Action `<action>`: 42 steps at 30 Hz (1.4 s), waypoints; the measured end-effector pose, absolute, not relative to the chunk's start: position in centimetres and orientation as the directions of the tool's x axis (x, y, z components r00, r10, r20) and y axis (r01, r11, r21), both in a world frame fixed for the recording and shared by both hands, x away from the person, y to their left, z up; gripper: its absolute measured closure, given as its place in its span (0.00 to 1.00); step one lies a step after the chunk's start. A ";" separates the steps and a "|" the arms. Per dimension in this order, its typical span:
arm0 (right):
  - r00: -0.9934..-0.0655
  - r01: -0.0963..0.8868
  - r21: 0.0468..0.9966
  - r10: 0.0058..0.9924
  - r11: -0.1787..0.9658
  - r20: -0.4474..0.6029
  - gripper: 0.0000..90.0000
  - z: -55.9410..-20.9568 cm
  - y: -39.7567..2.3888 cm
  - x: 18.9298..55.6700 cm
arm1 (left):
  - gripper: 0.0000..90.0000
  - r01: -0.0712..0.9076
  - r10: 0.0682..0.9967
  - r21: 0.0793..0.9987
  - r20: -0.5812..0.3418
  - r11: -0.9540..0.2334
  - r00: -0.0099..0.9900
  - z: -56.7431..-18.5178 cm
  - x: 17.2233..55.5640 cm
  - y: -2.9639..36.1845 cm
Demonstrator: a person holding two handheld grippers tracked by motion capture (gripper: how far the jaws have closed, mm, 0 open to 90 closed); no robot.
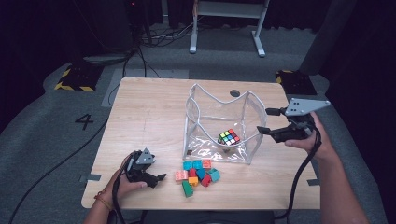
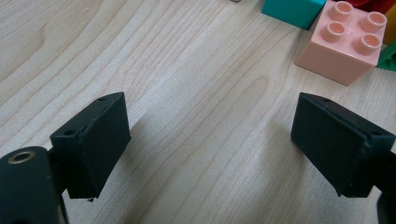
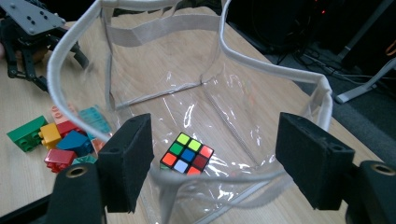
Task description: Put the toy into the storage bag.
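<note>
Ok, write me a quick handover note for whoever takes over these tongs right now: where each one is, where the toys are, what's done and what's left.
Left tongs: open, holding nothing, low over the table just left of the brick pile; the pink brick is the nearest one.
Right tongs: open, nothing held, at the right rim of the clear bag.
Done: the puzzle cube lies on the bag's floor.
Left, most likely: the bricks, all outside in front of the bag, go in one at a time. The bag's rim sags, so the right tongs may need to hold it open.
</note>
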State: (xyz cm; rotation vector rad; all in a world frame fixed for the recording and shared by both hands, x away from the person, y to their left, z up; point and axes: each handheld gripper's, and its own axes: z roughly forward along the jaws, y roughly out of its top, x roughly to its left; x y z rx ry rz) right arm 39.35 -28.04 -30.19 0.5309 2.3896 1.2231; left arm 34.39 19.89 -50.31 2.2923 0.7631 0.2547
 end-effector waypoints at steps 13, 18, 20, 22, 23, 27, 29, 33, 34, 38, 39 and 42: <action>-0.801 0.197 0.844 0.579 0.499 -0.155 0.33 -36.4 -32.1 35.4 | 0.13 0.455 0.593 0.673 -0.030 -0.583 0.805 -50.3 34.3 19.9; -0.807 0.233 0.835 0.578 0.499 -0.120 0.33 -39.3 -32.3 34.5 | 0.13 0.455 0.593 0.673 -0.029 -0.583 0.804 -50.3 34.3 19.9; -0.816 0.239 0.839 0.570 0.489 -0.099 0.34 -40.5 -32.1 34.2 | 0.13 0.455 0.594 0.673 -0.029 -0.583 0.804 -50.3 34.3 19.9; -0.825 0.260 0.836 0.561 0.483 -0.067 0.34 -41.6 -31.9 34.0 | 0.13 0.454 0.594 0.675 -0.029 -0.581 0.804 -50.3 34.3 19.9; -0.829 0.266 0.837 0.556 0.479 -0.055 0.36 -42.1 -31.7 33.9 | 0.13 0.454 0.594 0.675 -0.029 -0.581 0.804 -50.3 34.3 19.9; -0.846 0.282 0.825 0.533 0.489 -0.027 0.39 -44.6 -30.6 33.5 | 0.13 0.455 0.594 0.674 -0.030 -0.582 0.804 -50.3 34.3 19.9; -0.864 0.300 0.816 0.503 0.495 0.012 0.41 -46.3 -29.3 33.3 | 0.13 0.454 0.594 0.674 -0.030 -0.582 0.804 -50.3 34.3 19.9; -0.886 0.288 0.806 0.462 0.516 0.021 0.43 -47.6 -27.8 33.2 | 0.13 0.454 0.593 0.674 -0.030 -0.582 0.804 -50.3 34.3 19.9; -0.891 0.284 0.801 0.454 0.527 0.017 0.43 -47.9 -27.2 33.1 | 0.13 0.454 0.594 0.674 -0.030 -0.582 0.804 -50.3 34.3 19.9; -0.912 0.262 0.798 0.410 0.543 0.021 0.44 -48.7 -25.1 33.2 | 0.13 0.455 0.594 0.674 -0.029 -0.582 0.804 -50.3 34.3 19.9; -0.916 0.252 0.795 0.400 0.552 0.012 0.44 -48.8 -24.5 33.3 | 0.13 0.455 0.594 0.674 -0.030 -0.582 0.804 -50.3 34.3 19.9; -0.923 0.246 0.785 0.384 0.568 0.011 0.43 -49.3 -22.9 33.5 | 0.13 0.454 0.593 0.674 -0.029 -0.583 0.804 -50.3 34.3 19.9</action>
